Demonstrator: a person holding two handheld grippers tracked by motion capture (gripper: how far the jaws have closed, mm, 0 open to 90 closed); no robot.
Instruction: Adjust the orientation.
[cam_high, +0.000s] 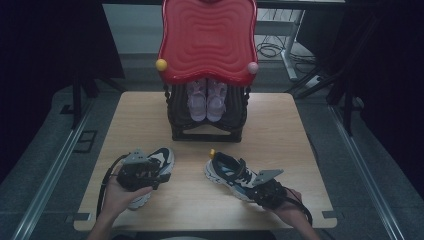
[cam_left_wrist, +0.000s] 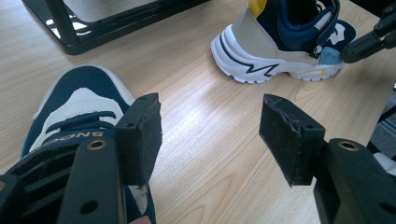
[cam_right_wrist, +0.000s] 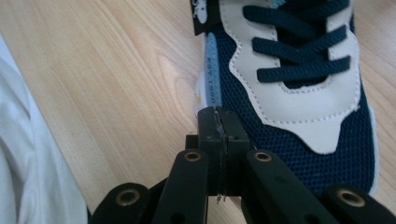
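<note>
A dim room with dark drapes is seen around a pale wooden table (cam_high: 280, 120), and a black rack (cam_high: 207, 131) with a wavy red top (cam_high: 207, 40) is stood at the table's far middle. A pair of pink sandals (cam_high: 206, 100) is kept on the rack's shelf, under the red top, and a yellow knob (cam_high: 161, 64) and a pink knob (cam_high: 253, 67) are fixed at that top's front corners. Two navy-and-white sneakers are laid on the table in front of the rack, well apart from each other. The left sneaker (cam_high: 157, 165) is placed in front of the rack and to its left, partly covered by the left gripper (cam_left_wrist: 210, 135), which is held just over its near end. That gripper's jaws are spread wide with bare wood seen between them, and one jaw is hung over the shoe's laced upper; contact with it cannot be told. The right sneaker (cam_high: 231, 175) is laid in front of the rack and to its right, with its heel and yellow pull tab turned toward the rack. The right gripper (cam_right_wrist: 219, 128) is held at that shoe's toe, its jaws pressed flat together with nothing between them, their tips set against the toe's edge. A white sleeve (cam_right_wrist: 32, 172) is seen beside the right gripper.
</note>
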